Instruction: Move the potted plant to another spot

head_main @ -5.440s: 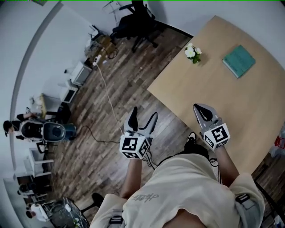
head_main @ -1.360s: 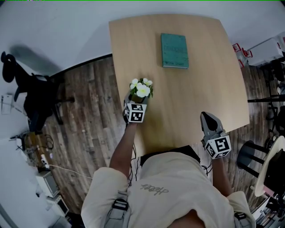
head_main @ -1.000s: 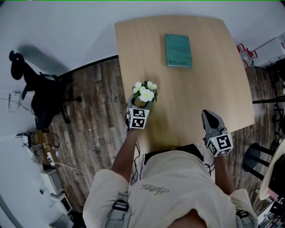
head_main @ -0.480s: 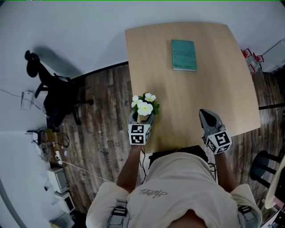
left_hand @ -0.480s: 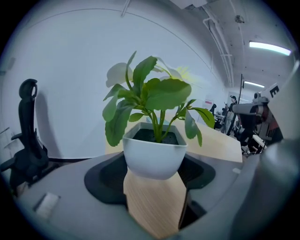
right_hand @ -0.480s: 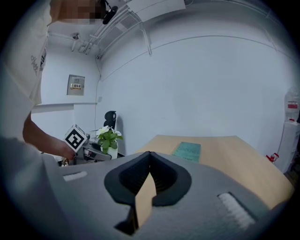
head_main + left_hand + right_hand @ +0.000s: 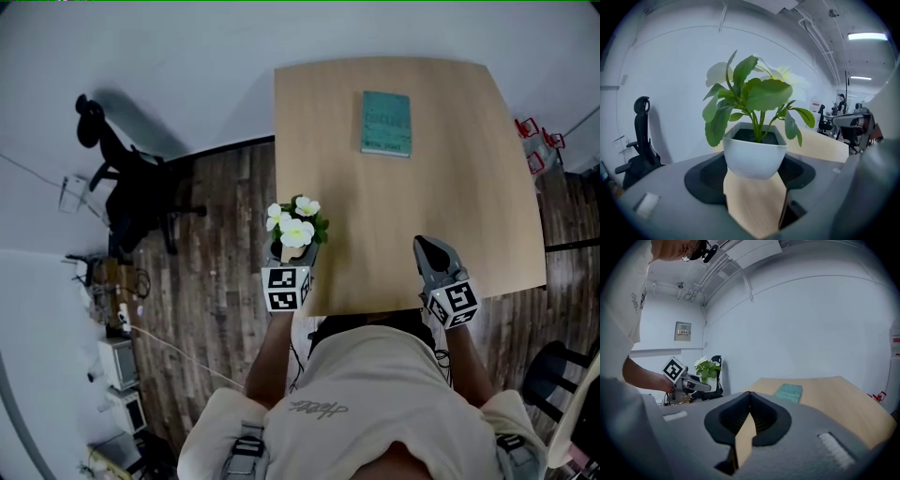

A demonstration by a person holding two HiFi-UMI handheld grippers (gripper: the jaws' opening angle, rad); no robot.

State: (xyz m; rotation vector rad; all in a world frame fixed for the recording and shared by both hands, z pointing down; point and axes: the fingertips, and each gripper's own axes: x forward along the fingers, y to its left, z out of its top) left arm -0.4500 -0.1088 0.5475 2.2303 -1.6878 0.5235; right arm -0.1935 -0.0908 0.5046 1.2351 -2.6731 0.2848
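Observation:
The potted plant (image 7: 295,228), white flowers and green leaves in a small white pot (image 7: 754,157), hangs in the air over the wooden table's (image 7: 450,187) near-left corner. My left gripper (image 7: 292,253) is shut on the pot, one dark pad on each side, and the tabletop shows below it in the left gripper view. My right gripper (image 7: 427,247) is shut and empty above the table's front edge. From the right gripper view the plant (image 7: 708,368) and the left gripper (image 7: 692,385) appear at the far left, beyond the closed right gripper (image 7: 750,398).
A teal book (image 7: 385,122) lies at the far middle of the table, also seen as the book (image 7: 788,391) ahead of my right gripper. A black office chair (image 7: 131,187) stands on the wood floor to the left. A white wall runs behind the table.
My left gripper has lifted the pot off the table and drawn it back toward the person, near the table's left front corner. The right gripper has stayed where it was.

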